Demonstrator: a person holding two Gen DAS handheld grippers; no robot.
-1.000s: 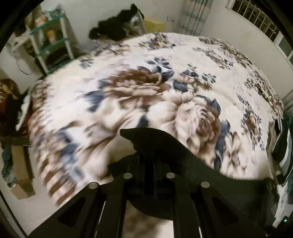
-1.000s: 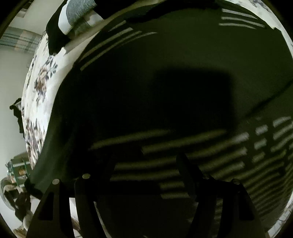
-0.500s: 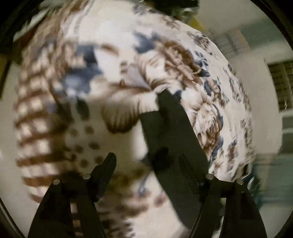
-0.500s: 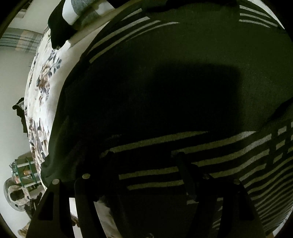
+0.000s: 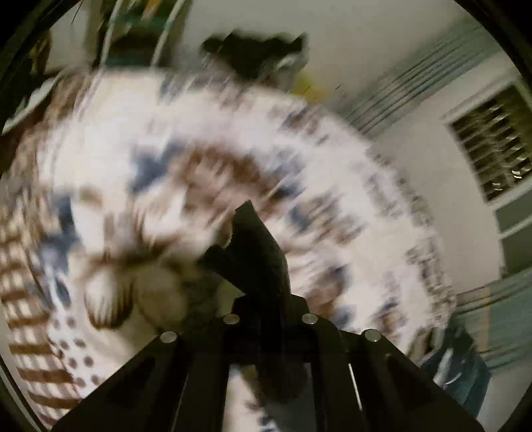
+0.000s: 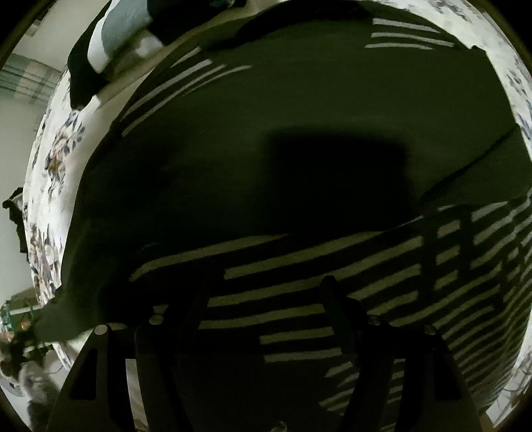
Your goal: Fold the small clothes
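A dark green garment with pale stripes lies spread over the floral bed and fills the right wrist view. My right gripper is open just above its striped part; one dark fingertip shows, the other is lost against the dark cloth. In the blurred left wrist view my left gripper is shut on a dark flap of cloth, which sticks up between the jaws above the floral bedspread.
A folded grey, white and black pile lies at the bed's far corner. A dark heap sits at the bed's far end near a shelf unit. A barred window is at right.
The left gripper opened half a second ago and is shut on the dark cloth again, swinging fast so the view blurs. The right gripper has drifted slightly over the garment.
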